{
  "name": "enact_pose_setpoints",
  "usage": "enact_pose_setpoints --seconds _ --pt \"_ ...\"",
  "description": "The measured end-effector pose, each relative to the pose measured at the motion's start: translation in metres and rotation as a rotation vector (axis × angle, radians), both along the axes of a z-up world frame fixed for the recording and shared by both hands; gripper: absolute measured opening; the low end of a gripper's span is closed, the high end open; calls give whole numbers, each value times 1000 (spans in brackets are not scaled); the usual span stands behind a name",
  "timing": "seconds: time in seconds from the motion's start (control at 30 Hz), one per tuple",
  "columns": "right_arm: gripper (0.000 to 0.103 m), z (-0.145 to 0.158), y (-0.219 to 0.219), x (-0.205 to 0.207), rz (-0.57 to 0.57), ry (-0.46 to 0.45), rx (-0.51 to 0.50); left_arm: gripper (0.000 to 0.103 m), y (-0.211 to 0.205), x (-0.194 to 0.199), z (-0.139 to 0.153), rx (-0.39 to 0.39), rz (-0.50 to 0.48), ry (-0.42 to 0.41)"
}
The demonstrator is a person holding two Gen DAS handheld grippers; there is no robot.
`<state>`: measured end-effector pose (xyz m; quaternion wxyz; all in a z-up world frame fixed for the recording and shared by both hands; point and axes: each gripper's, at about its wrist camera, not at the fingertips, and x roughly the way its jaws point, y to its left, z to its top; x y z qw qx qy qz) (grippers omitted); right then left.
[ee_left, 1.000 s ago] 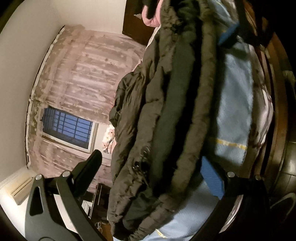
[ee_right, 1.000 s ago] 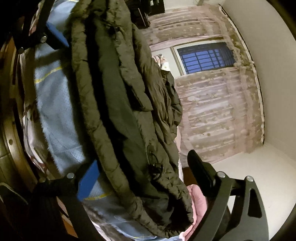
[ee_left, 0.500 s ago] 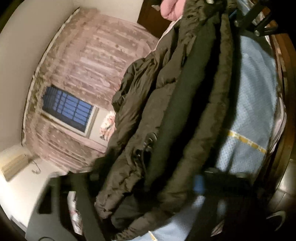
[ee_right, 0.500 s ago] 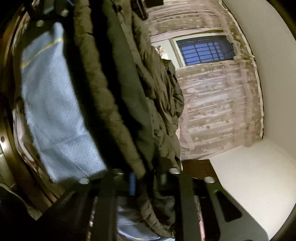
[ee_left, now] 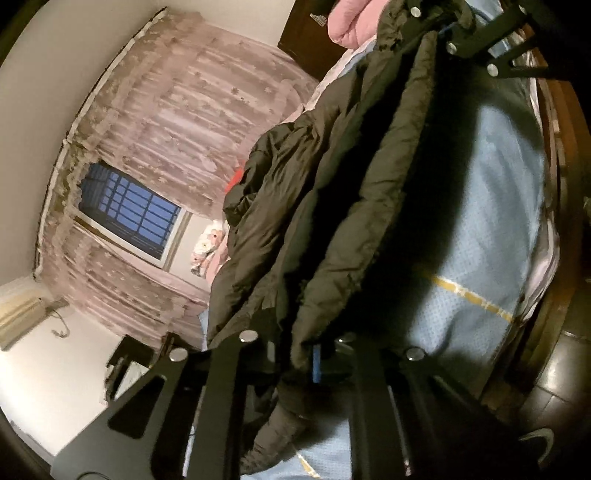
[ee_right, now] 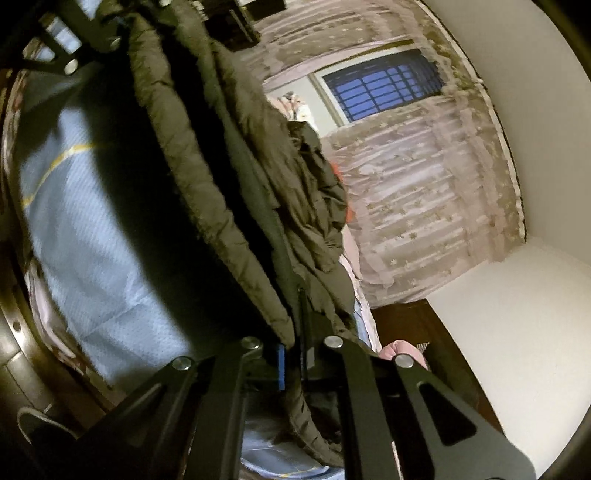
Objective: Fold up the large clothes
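Note:
A dark olive puffer jacket (ee_left: pixel 332 184) hangs stretched between my two grippers above a light blue bedsheet (ee_left: pixel 491 229). My left gripper (ee_left: pixel 306 354) is shut on one end of the jacket's thick edge. My right gripper (ee_right: pixel 295 350) is shut on the other end of the jacket (ee_right: pixel 229 192). In the left wrist view the right gripper (ee_left: pixel 454 33) shows at the top, clamped on the jacket. In the right wrist view the left gripper (ee_right: pixel 99 37) shows at the top left. The rest of the jacket bunches in folds behind the held edge.
The bed has a dark wooden frame (ee_left: pixel 561 155) and the blue sheet (ee_right: pixel 85 221) with a yellow stripe. Lace curtains (ee_left: pixel 177 110) and a barred window (ee_left: pixel 133 214) are behind. A pink pillow (ee_left: pixel 351 18) lies at the head end. A dark tiled floor (ee_left: pixel 565 369) is beside the bed.
Both grippers went from open to shut on the jacket's edge. The jacket now hangs taut between them, and the views have tilted.

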<state>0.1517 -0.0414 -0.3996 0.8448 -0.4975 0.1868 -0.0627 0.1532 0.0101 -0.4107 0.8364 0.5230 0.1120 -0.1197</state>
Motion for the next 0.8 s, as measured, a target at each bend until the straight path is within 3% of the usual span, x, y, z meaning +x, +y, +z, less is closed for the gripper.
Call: enact_pose_setpoints --seconds 0.43,0.8 --pt "4 60 -7 12 -51 -48 113 7 0 11 62 -113 32 27" --pt "4 136 -20 61 -3 -14 109 7 -6 53 118 -85 20 -21"
